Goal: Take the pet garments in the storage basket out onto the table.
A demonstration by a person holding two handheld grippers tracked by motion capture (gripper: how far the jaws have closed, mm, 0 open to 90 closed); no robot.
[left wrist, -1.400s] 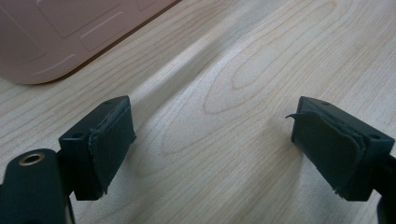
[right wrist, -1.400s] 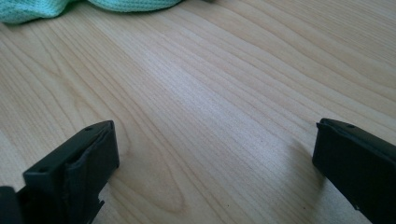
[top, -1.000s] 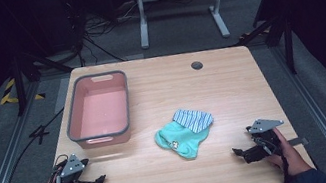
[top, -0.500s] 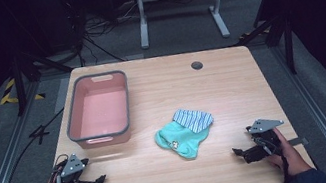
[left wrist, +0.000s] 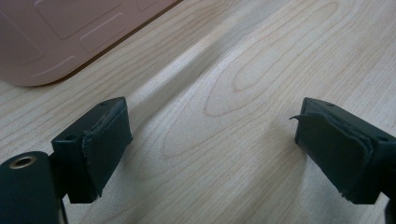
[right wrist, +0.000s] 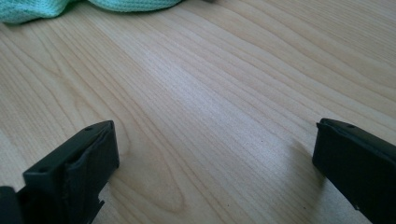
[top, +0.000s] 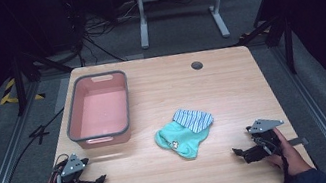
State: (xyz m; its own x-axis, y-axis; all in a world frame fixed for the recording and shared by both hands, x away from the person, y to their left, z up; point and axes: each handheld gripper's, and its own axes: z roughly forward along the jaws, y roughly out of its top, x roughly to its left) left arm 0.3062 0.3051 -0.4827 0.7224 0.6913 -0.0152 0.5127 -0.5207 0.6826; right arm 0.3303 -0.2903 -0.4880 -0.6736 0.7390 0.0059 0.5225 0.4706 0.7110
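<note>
A light wooden table (top: 231, 84) with rounded corners carries a pink tub (top: 99, 111) with a grey rim, standing toward its far left. A pair of socks (top: 184, 132), turquoise with a striped cuff, lies in a small heap near the middle. A dark round cap (top: 197, 65) sits in the tabletop near the far edge.
</note>
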